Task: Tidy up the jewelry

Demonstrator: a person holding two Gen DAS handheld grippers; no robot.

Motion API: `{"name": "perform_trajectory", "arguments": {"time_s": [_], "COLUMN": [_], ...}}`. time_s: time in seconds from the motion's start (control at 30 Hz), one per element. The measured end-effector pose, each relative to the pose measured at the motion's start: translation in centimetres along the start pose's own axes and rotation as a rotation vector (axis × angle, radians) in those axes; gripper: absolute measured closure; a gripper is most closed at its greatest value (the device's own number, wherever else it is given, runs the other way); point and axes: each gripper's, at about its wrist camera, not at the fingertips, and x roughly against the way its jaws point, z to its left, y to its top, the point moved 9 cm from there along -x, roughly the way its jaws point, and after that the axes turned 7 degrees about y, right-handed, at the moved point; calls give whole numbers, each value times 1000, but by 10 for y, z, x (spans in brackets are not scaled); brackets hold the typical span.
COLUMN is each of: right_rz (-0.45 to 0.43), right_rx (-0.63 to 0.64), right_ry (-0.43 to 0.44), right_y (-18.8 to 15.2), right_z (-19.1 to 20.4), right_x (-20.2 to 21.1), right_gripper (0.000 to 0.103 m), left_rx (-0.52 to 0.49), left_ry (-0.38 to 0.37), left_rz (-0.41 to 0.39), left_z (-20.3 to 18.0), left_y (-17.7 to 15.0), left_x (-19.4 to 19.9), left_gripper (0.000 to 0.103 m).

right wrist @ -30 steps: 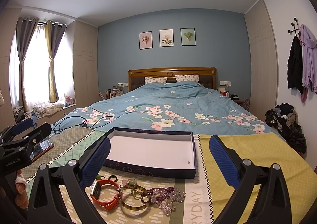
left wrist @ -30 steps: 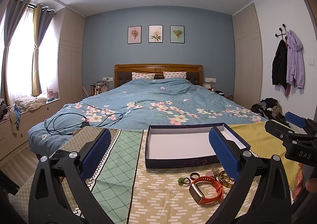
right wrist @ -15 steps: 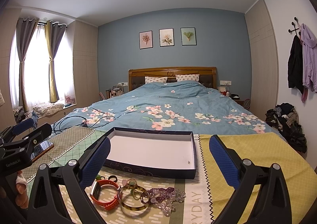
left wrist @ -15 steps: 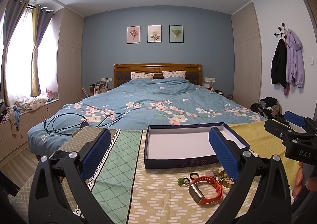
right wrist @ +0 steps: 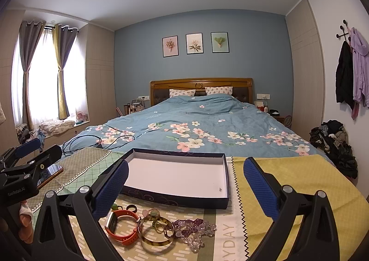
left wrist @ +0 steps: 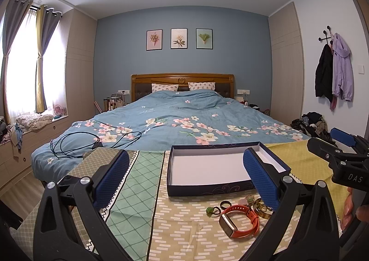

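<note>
Both grippers hover with fingers spread wide and nothing between them — the left gripper (left wrist: 185, 180) over the green-checked side of the bench, the right gripper (right wrist: 185, 182) over the yellow side. The jewelry lies on the near part of the cloth between the two, in front of the open box (right wrist: 178, 176): an orange watch (right wrist: 121, 226), a gold bangle (right wrist: 155, 232) and purple beads (right wrist: 194, 229). From the right gripper the pile sits near and to the left; from the left gripper, near and to the right. Neither looks clearly nearer. The box's long axis runs left to right. The right view shows the beads, while the left view has them hidden behind its own finger — though it shows a small green ring (left wrist: 209, 210) more plainly.
</note>
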Motion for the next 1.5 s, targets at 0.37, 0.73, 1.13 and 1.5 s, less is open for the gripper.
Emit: {"name": "perform_trajectory", "arguments": {"time_s": [0.37,0.73,1.13,1.5], "right_rz": [94,448,603,652], "right_rx": [-18,-136,-251,-248], "right_ry": [45,223,332,322], "right_y": [-15,-87,-121,-131], "right_z": [-1,2,9,1], "right_x": [-14,-52,-58,-67], "right_gripper": [7,45,77,91], "left_rx": [-46,-141,-162,-139], "left_ry": [-51,-173,-306,-398], "left_rz": [80,362,514,599], "left_z": [-10,-42,-67,-79], "left_y": [-17,-85,-128,-140], "left_x": [-19,-70,-99,-95], "left_gripper": [6,14,40,64]}}
